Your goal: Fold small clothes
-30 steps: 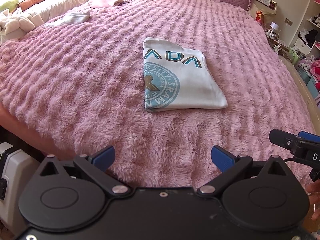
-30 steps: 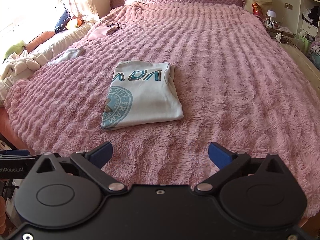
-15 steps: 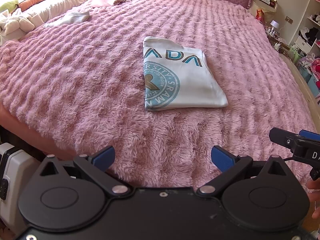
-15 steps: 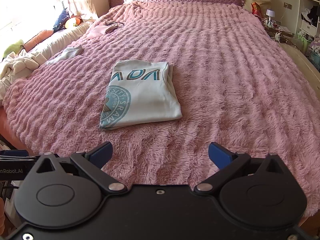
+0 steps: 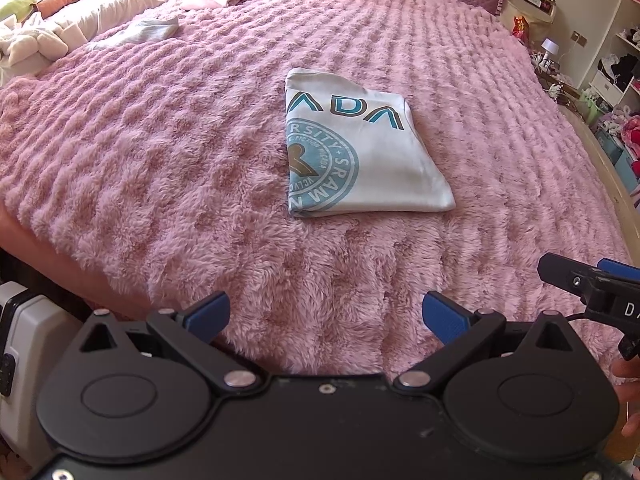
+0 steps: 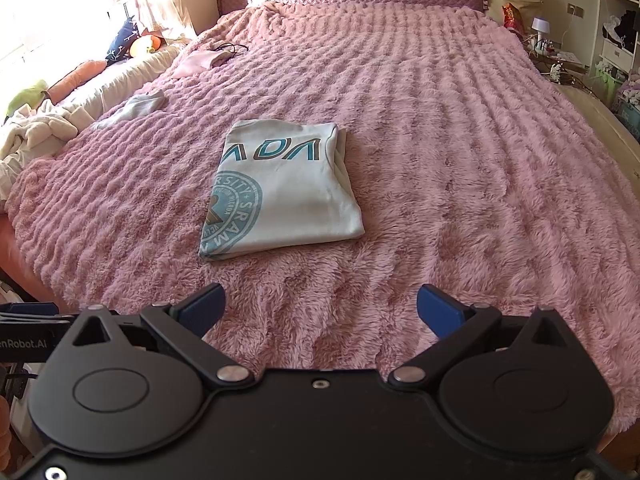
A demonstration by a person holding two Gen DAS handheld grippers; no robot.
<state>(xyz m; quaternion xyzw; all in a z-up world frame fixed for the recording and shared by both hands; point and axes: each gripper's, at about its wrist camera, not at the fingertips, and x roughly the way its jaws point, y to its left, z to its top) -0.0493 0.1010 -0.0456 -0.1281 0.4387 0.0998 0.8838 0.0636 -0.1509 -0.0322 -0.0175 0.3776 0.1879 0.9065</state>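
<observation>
A pale T-shirt with a teal round print (image 5: 360, 160) (image 6: 284, 200) lies folded into a flat rectangle on the fluffy pink blanket (image 5: 160, 160) (image 6: 480, 160), in the middle of the bed. Both grippers hover over the near edge of the bed, well short of the shirt. My left gripper (image 5: 326, 314) is open, with nothing between its blue fingertips. My right gripper (image 6: 320, 308) is open too and holds nothing. In the left wrist view the right gripper (image 5: 588, 284) shows at the right edge.
A small grey-white garment (image 5: 140, 32) (image 6: 138, 106) and a pink one (image 6: 200, 62) lie far left on the blanket. Crumpled white clothes (image 6: 36, 132) and cushions sit at the left bedside. Shelves and clutter (image 5: 612, 80) stand along the right wall.
Both cameras have drifted slightly, so the shirt sits a little differently in view. The shirt itself has not moved and both grippers stay open.
</observation>
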